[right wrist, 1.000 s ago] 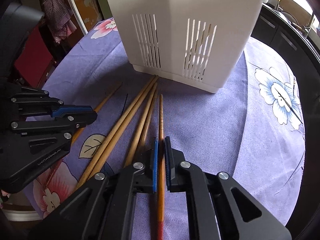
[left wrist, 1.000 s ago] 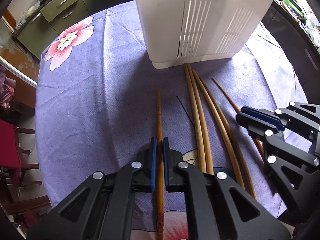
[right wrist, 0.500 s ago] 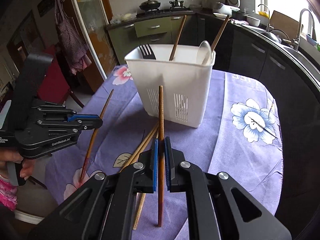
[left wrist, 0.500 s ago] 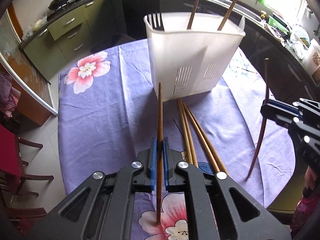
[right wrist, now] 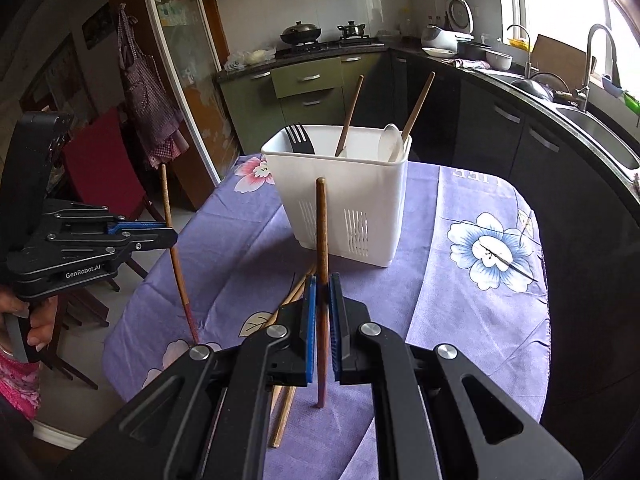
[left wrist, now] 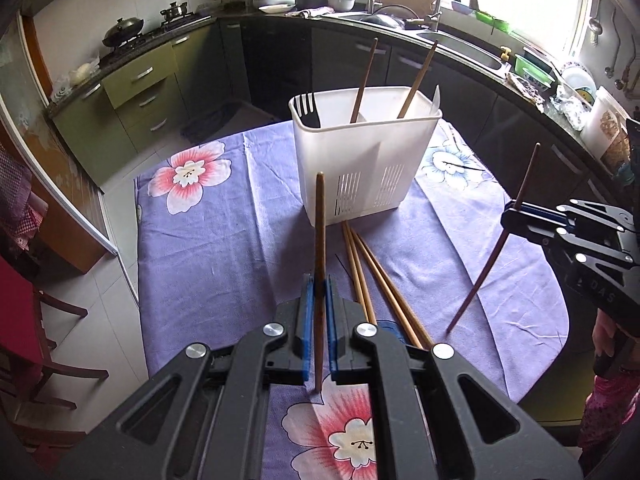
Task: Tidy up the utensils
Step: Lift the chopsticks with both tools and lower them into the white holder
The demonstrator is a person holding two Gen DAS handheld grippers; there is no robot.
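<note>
left gripper (left wrist: 319,312) clamped on a dark brown chopstick (left wrist: 319,240), upright, clear of the table; right gripper (right wrist: 322,312) likewise clamped on a second dark chopstick (right wrist: 321,240). ahead of both: white slotted utensil holder (left wrist: 364,160) containing a black fork (left wrist: 307,108) and two chopsticks. pale loose chopsticks (left wrist: 372,272) lie below the fingers on a purple floral tablecloth (left wrist: 220,248). kitchen counter (left wrist: 460,44) beyond

Left gripper (left wrist: 318,280): lower centre of its own view, pointing steeply downward, jaws clamped on a dark chopstick (left wrist: 319,240). Right gripper (right wrist: 323,280): lower centre of its view, angled downward, jaws clamped on a second chopstick (right wrist: 321,232).
</note>
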